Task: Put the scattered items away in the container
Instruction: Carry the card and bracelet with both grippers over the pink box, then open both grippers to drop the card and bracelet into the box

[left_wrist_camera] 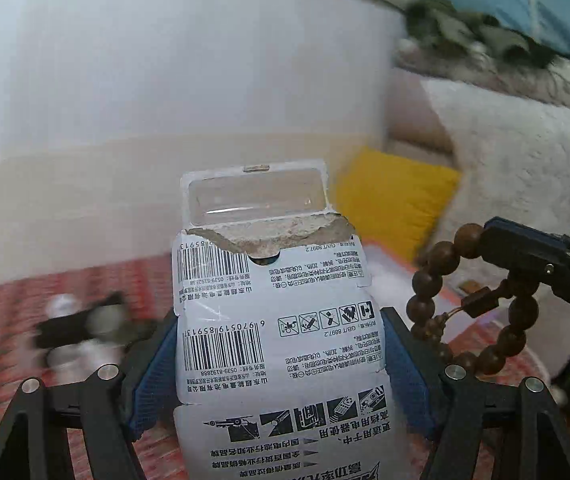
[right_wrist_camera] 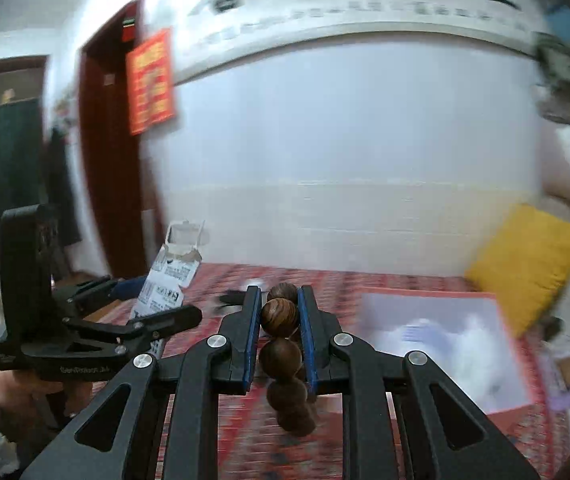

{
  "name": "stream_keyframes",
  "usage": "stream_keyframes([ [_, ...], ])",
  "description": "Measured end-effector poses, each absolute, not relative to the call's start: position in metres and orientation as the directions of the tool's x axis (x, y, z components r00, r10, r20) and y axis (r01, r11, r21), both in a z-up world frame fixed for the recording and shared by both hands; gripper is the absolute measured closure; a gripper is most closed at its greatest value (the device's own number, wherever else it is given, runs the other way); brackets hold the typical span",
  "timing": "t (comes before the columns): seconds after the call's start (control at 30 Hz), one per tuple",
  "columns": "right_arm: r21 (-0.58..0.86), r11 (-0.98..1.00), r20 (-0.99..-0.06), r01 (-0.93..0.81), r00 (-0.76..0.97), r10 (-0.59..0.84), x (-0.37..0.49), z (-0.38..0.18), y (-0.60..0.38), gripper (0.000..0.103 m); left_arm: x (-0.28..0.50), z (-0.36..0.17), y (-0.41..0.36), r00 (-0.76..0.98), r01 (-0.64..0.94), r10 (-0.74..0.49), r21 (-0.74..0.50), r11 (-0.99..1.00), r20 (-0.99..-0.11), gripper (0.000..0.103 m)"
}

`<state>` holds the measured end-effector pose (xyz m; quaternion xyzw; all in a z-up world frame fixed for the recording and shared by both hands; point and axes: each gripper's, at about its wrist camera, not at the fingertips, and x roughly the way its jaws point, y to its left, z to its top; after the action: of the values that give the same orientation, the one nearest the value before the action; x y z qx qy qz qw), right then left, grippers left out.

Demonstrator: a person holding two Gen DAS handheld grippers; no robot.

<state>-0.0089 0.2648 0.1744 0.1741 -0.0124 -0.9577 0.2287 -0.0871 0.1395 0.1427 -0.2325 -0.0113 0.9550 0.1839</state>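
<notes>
Battery blister card (left_wrist_camera: 281, 332) sits clamped between the blue pads of the left gripper (left_wrist_camera: 281, 360), held clear above the red patterned cloth (left_wrist_camera: 17, 308). Long axis runs straight out along the fingers; the torn end with the empty clear bubble points away from the camera, print upside down to the lens. Held by its side edges, probably so the stiff card does not fold.

Wooden bead bracelet (right_wrist_camera: 283, 344) is pinched in the right gripper (right_wrist_camera: 281, 312), jaws closed on one or two beads near the tips. The rest of the loop hangs slack below the fingers, seen as a ring in the left view (left_wrist_camera: 473, 300).

Container: shallow box with reddish rim (right_wrist_camera: 445, 294) lies on the cloth, forward and right of the right gripper, below both items. Its contents are too blurred to read. Both items are aloft, neither in the box; judgement: carried for a drop.

Blurred dark-and-silver object (left_wrist_camera: 81, 328) lies on the cloth at left.
</notes>
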Motion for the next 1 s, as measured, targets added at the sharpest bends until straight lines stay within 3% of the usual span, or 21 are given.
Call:
stream_keyframes([
  [0.27, 0.179, -0.953, -0.407, 0.246, -0.863, -0.299, -0.106, 0.129, 0.367, 0.083, -0.209, 0.085, 0.232, -0.699, -0.421, 0.396, -0.106, -0.901, -0.596, 0.023],
  [0.43, 0.244, -0.951, -0.516, 0.189, -0.805, -0.293, -0.173, 0.07, 0.406, 0.081, -0.242, 0.054, 0.249, -0.644, -0.393, 0.353, -0.102, -0.914, -0.679, 0.016],
  [0.47, 0.256, -0.948, -0.51, 0.188, -0.807, -0.298, -0.175, 0.067, 0.408, 0.076, -0.243, 0.053, 0.248, -0.649, -0.389, 0.35, -0.101, -0.916, -0.675, 0.013],
  [0.5, 0.267, -0.945, -0.504, 0.187, -0.809, -0.302, -0.177, 0.064, 0.411, 0.056, -0.244, 0.056, 0.249, -0.657, -0.388, 0.35, -0.099, -0.916, -0.668, 0.01],
  [0.57, 0.289, -0.939, -0.492, 0.185, -0.813, -0.312, -0.181, 0.059, 0.416, 0.036, -0.245, 0.062, 0.247, -0.675, -0.374, 0.346, -0.101, -0.922, -0.652, 0.008],
  [0.83, 0.327, -0.926, -0.462, 0.192, -0.822, -0.333, -0.17, 0.059, 0.405, 0.035, -0.218, 0.071, 0.194, -0.708, -0.29, 0.301, -0.125, -0.949, -0.639, 0.008],
  [1.0, 0.307, -0.915, -0.46, 0.261, -0.801, -0.383, -0.141, 0.071, 0.35, 0.026, -0.171, 0.057, 0.131, -0.713, -0.187, 0.239, -0.149, -0.971, -0.659, 0.007],
])
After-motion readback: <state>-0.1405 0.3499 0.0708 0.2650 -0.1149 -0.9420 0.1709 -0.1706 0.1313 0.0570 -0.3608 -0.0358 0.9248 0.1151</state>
